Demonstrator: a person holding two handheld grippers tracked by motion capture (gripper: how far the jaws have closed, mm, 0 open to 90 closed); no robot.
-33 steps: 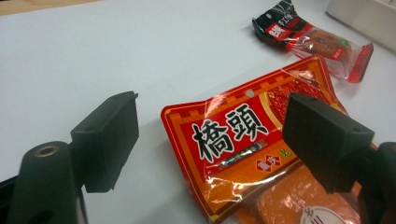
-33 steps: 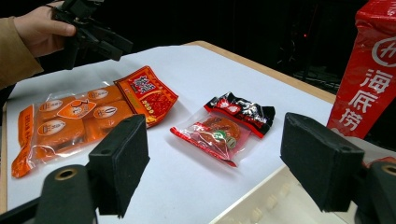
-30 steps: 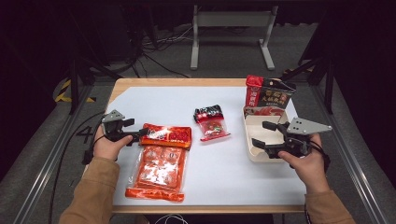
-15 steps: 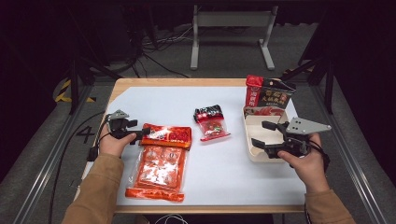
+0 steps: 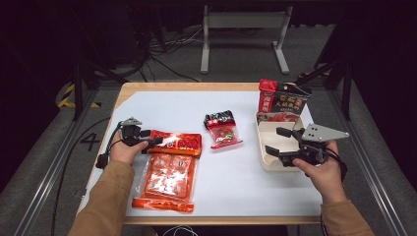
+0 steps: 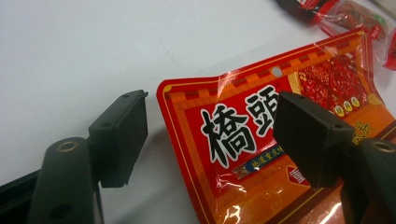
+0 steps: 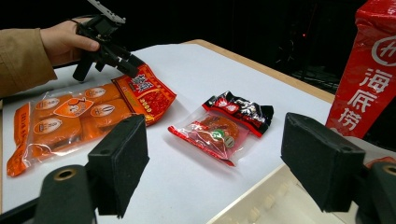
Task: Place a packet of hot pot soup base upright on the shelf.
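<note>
A red packet with large printed characters (image 5: 178, 142) lies on the white table, its lower edge over an orange packet of several pieces (image 5: 166, 179). My left gripper (image 5: 149, 142) sits low at the red packet's left end. Its jaws have just been closing. In the left gripper view they (image 6: 212, 121) still stand apart, straddling the packet's corner (image 6: 243, 154) without pressing on it. My right gripper (image 5: 277, 140) hovers open and empty over the cream tray (image 5: 263, 162). The right gripper view looks between that gripper's own fingertips (image 7: 215, 158) at a small red-and-black packet (image 7: 219, 126).
A tall red-and-black bag (image 5: 282, 100) stands at the tray's far end, seen close on the right as the red bag (image 7: 373, 79). The small packet (image 5: 223, 129) lies mid-table. The wooden table edge (image 5: 187, 86) runs along the back, with a dark floor and cables beyond.
My left gripper has sunk a little and edged right onto the red packet's corner, with its jaws narrowing. The right hand and the packets have not moved.
</note>
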